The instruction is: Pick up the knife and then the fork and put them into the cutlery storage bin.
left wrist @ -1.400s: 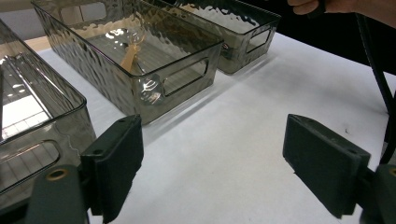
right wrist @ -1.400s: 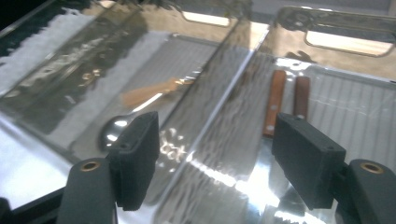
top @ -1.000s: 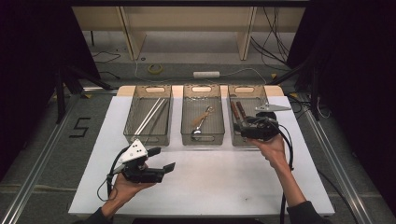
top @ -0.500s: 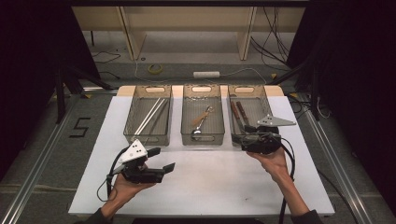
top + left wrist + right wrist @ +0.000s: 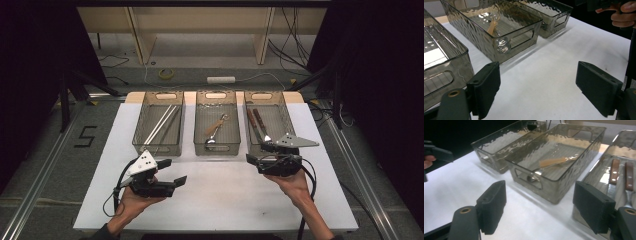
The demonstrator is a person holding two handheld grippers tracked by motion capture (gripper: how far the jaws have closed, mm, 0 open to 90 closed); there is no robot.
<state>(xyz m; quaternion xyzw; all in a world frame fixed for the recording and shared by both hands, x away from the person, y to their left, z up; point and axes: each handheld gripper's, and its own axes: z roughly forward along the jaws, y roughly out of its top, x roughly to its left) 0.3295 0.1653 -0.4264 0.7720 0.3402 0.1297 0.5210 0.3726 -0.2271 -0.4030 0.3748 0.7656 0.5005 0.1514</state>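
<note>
Three smoky clear bins stand in a row at the back of the white table (image 5: 225, 200). The left bin (image 5: 159, 145) holds thin pale sticks (image 5: 161, 124). A wooden-handled spoon (image 5: 216, 129) lies in the middle bin (image 5: 217, 149), and two wooden-handled utensils (image 5: 256, 122) lie in the right bin (image 5: 289, 122). My left gripper (image 5: 173, 171) hovers near the front left, open and empty, its pads (image 5: 486, 87) wide apart. My right gripper (image 5: 258, 154) is just in front of the right bin and points left; its jaws have just been opening and nothing is between them (image 5: 539, 212).
The bins' front walls (image 5: 554, 187) rise right ahead of both grippers. Bare white tabletop spreads between the two hands. A cable (image 5: 310, 185) trails from the right gripper along the forearm. Beyond the table are a floor with cables and wooden shelf legs (image 5: 262, 40).
The right gripper has drawn back from above the right bin toward the table's front and sunk a little. The left gripper has stayed where it was.
</note>
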